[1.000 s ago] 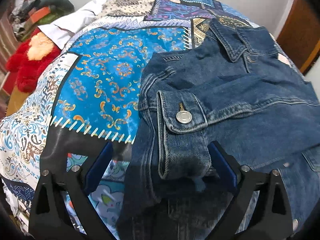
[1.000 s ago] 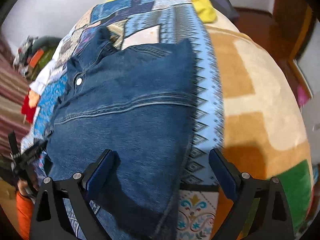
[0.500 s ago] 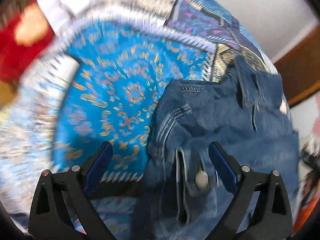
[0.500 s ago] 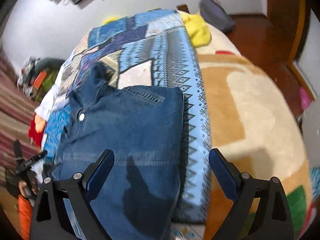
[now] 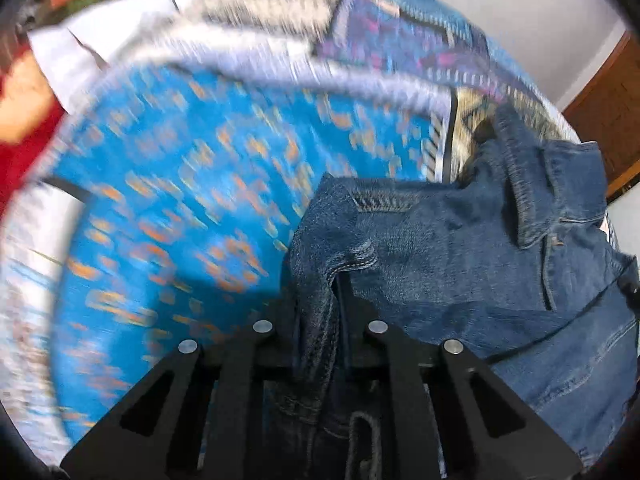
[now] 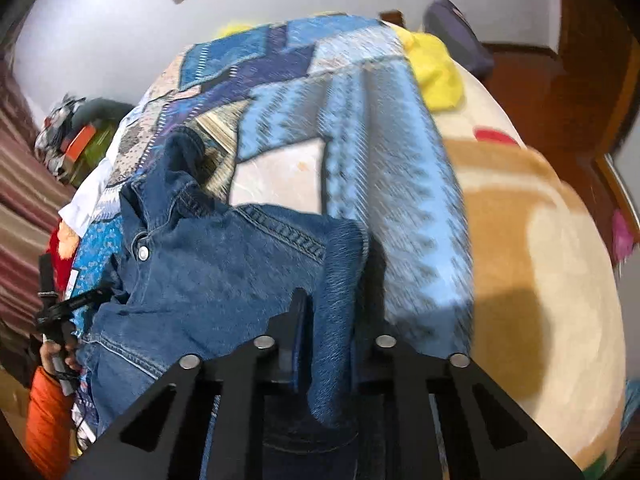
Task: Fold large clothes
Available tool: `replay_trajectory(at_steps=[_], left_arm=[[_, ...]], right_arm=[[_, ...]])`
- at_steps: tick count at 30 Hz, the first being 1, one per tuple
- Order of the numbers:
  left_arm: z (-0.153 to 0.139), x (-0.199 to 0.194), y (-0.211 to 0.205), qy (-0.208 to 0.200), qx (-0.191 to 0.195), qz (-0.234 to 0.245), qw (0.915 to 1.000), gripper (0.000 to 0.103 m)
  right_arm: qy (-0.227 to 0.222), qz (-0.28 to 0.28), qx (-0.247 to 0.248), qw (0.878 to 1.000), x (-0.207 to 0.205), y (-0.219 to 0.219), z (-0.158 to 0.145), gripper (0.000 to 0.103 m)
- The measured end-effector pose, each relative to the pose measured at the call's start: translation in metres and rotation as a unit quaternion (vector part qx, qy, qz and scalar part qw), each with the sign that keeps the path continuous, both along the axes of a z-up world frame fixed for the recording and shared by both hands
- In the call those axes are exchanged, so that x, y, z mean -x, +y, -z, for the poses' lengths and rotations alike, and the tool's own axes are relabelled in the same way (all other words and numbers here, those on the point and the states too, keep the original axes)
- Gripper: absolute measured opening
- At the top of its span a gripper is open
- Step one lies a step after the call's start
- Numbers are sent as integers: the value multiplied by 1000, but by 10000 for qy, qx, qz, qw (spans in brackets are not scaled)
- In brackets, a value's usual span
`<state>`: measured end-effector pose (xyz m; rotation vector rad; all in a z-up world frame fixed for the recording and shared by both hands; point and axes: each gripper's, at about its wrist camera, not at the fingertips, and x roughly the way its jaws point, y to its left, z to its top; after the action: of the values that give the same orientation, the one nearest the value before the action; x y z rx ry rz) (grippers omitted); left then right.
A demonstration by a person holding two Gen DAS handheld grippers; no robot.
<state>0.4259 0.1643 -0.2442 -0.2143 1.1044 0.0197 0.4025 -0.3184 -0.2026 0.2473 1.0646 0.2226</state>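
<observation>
A second ago both pairs of fingers stood wide apart; now our left gripper point(image 5: 320, 320) is clamped on one side fold of the denim jacket point(image 5: 460, 264) and our right gripper point(image 6: 332, 328) on the opposite fold. The jacket stretches ahead of both, collar point(image 6: 176, 168) farthest, its long axis running away from us, neither hand nearer. Beyond lies only the patterned bedspread point(image 5: 180, 200); a yellow cloth point(image 6: 436, 72) sits well apart.

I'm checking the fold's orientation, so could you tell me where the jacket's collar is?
In the right wrist view the collar lies at the far left end of the denim jacket, on the patterned bedspread, away from both grippers.
</observation>
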Motion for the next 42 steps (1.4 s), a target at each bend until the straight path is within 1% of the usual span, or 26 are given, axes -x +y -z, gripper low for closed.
replay_trajectory(at_steps=[1, 4, 7, 9, 11, 12, 13, 15, 17, 21, 23, 25, 26, 27, 28, 29, 30, 31, 32, 33, 34, 36, 38, 40, 42], left_arm=[[-10, 3, 4, -134, -69, -58, 9999, 14], [-30, 7, 17, -355, -239, -246, 9988, 14], [-39, 8, 36, -412, -564, -386, 9968, 14], [-35, 5, 50, -308, -703, -487, 9959, 14], [-24, 2, 59, -119, -791, -586, 9951, 14], [-17, -1, 63, -23, -784, -630, 9949, 15], [-11, 0, 68, 53, -757, -659, 9949, 15], [-4, 0, 72, 55, -671, -703, 9952, 17], [-3, 1, 71, 22, -712, -747, 9947, 18], [0, 0, 63, 26, -1037, -642, 9925, 19], [1, -1, 63, 44, -1050, -624, 9925, 19], [1, 0, 65, 71, -967, -640, 9932, 19], [1, -1, 66, 95, -905, -647, 9937, 20], [1, -1, 67, 117, -867, -648, 9941, 20], [0, 0, 67, 140, -845, -651, 9942, 20], [-1, 1, 67, 168, -821, -655, 9943, 21], [-2, 2, 67, 197, -798, -663, 9944, 22], [-4, 4, 66, 219, -781, -665, 9945, 23], [-7, 7, 65, 232, -774, -666, 9945, 26], [-10, 11, 64, 230, -787, -679, 9943, 32], [-14, 14, 62, 216, -826, -689, 9940, 34], [-26, 22, 57, 119, -936, -664, 9933, 35], [-40, 32, 51, -12, -1004, -619, 9930, 35], [-62, 47, 42, -238, -945, -569, 9936, 37], [-82, 60, 33, -470, -945, -549, 9929, 44]], right_arm=[[-71, -74, 39, 9999, -6, 5, -3, 11], [-211, -358, 218, 9989, -27, 27, -10, 9], [-389, -557, 388, 9969, -54, 57, -16, 9], [-535, -658, 571, 9948, -71, 80, -18, 10], [-596, -739, 828, 9920, -87, 100, -13, 10], [-597, -764, 963, 9906, -91, 107, -9, 10], [-556, -803, 1200, 9880, -97, 115, -3, 10], [-442, -852, 1488, 9842, -103, 123, 7, 11], [-462, -844, 1460, 9846, -102, 120, 11, 11], [-343, -706, 1060, 9913, -102, 102, 14, 12], [-299, -681, 1041, 9918, -100, 98, 14, 12], [-297, -668, 1178, 9903, -96, 100, 13, 14], [-319, -653, 1358, 9881, -94, 102, 13, 21], [-366, -624, 1568, 9850, -90, 104, 11, 40], [-433, -556, 1841, 9804, -87, 106, 10, 54], [-539, -405, 2239, 9723, -84, 108, 9, 82], [-712, -284, 2554, 9638, -79, 107, 7, 89], [-753, -303, 2537, 9639, -77, 105, 5, 89], [-686, -324, 2325, 9696, -73, 99, 3, 89], [-638, -299, 2199, 9730, -72, 95, 0, 89], [-552, -265, 1944, 9790, -67, 89, -6, 89], [-498, -304, 1704, 9837, -58, 84, -17, 89], [-590, -357, 1637, 9841, -43, 84, -31, 89], [-728, -465, 1613, 9831, -29, 89, -44, 89], [-940, -605, 1597, 9808, -10, 97, -64, 89]])
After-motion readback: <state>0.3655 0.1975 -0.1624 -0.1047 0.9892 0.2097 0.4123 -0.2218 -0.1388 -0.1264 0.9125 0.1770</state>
